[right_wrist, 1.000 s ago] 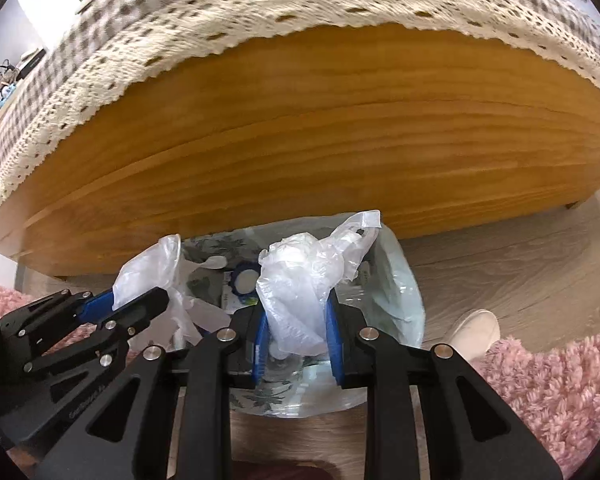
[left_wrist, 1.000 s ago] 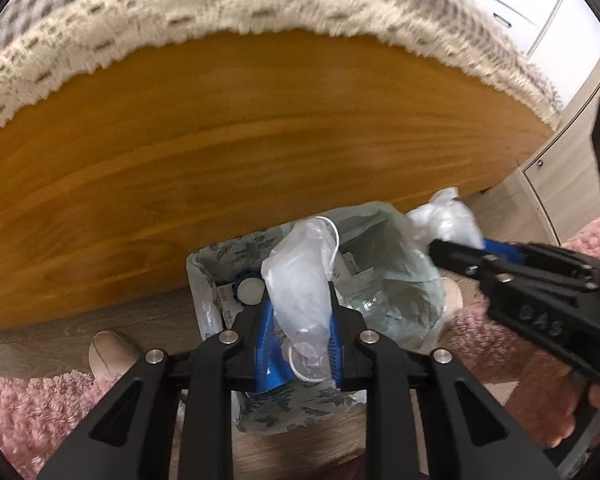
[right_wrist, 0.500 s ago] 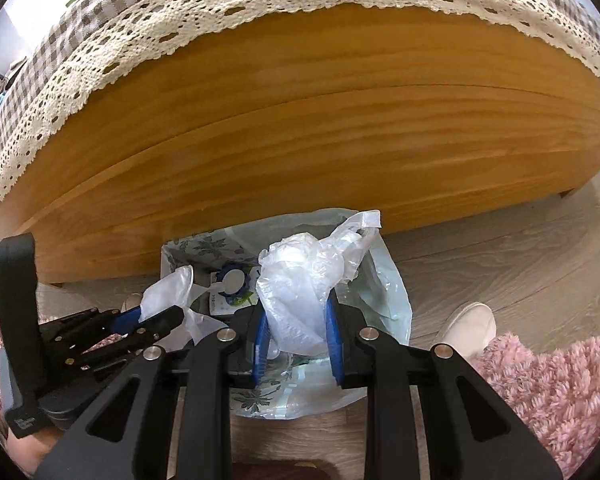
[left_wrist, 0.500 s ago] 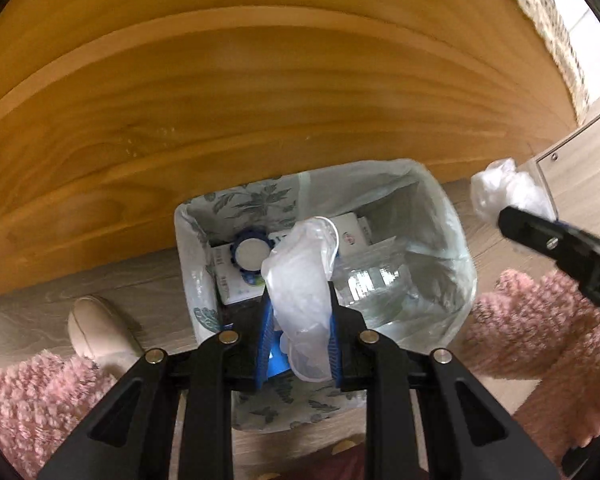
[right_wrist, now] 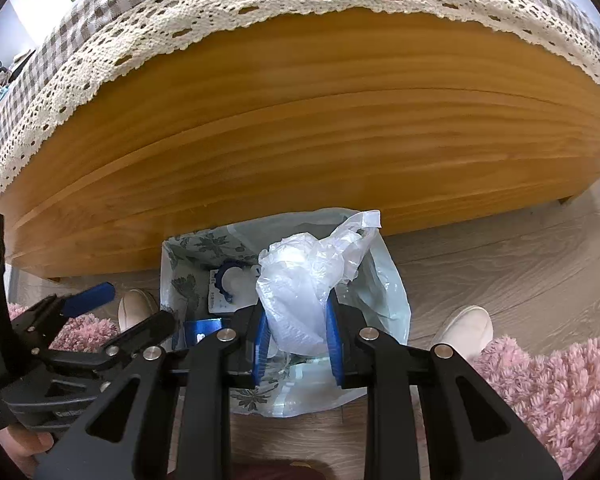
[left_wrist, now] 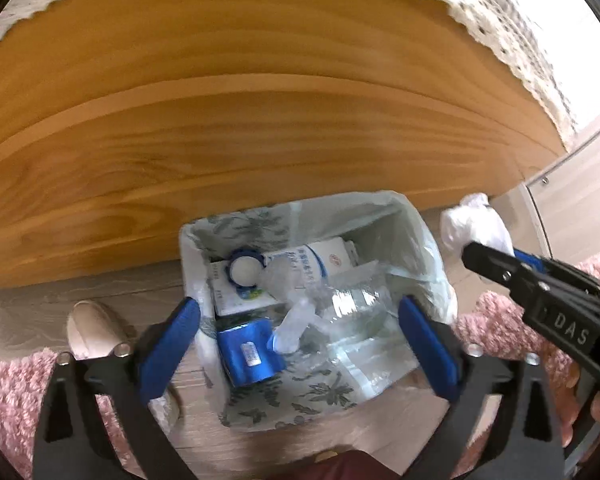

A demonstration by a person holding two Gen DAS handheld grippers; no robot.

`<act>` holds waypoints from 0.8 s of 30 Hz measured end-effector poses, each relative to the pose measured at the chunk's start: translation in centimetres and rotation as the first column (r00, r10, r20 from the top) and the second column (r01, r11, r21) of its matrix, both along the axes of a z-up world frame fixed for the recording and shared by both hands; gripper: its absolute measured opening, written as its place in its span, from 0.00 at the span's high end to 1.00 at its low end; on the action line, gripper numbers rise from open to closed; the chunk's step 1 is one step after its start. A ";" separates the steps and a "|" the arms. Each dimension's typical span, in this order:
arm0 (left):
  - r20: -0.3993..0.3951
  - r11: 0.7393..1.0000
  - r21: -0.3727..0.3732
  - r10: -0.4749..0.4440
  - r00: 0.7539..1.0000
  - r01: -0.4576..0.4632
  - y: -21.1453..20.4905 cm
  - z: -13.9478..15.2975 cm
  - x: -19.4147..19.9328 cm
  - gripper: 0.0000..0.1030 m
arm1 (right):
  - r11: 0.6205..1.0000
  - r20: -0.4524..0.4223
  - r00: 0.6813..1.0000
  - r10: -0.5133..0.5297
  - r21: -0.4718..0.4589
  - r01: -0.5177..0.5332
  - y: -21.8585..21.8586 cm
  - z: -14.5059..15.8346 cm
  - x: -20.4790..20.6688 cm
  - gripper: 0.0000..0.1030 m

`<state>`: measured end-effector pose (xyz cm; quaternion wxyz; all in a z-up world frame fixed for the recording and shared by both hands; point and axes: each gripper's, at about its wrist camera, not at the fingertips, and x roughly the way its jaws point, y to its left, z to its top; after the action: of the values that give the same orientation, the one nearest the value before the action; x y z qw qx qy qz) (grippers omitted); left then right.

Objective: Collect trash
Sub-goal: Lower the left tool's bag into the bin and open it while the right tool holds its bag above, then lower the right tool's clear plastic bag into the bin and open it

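Left gripper (left_wrist: 300, 344) lets go! Its jaws are opening wide, nothing between them now, and the plastic wad it pinched a second ago is gone from them, apparently dropped into the bin (left_wrist: 428, 240) at lower centre. Right gripper (right_wrist: 298, 344) is clamped on its own bag (right_wrist: 300, 288), above the bin's right side.

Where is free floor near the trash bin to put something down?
Bare wood floor lies right of the trash bin, between the wooden table side and the pink rug. The bin is crowded: blue can, box, clear plastic.
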<state>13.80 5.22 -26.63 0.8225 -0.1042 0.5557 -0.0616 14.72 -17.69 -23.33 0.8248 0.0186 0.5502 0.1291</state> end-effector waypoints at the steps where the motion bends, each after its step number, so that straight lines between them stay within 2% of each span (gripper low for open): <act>1: 0.002 1.000 0.004 0.004 1.000 -0.004 0.1 0.1 -0.1 0.07 | 1.000 -0.003 1.000 0.002 -0.003 -0.002 0.1 -0.1 0.0 0.76; 17: -0.026 0.997 0.049 0.058 0.998 -0.056 1.5 0.0 -0.5 0.07 | 0.996 -0.017 0.997 0.073 -0.050 -0.074 3.4 -2.5 0.8 0.76; 24: -0.059 0.990 0.058 0.135 0.989 -0.131 3.3 -0.9 -0.8 0.07 | 0.997 -0.076 0.995 0.071 -0.034 -0.073 4.8 -5.2 2.4 0.76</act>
<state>12.97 8.57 -27.55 0.8095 -0.1208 0.5745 0.0116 17.14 -12.89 -28.50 0.7986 -0.0115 0.5832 0.1480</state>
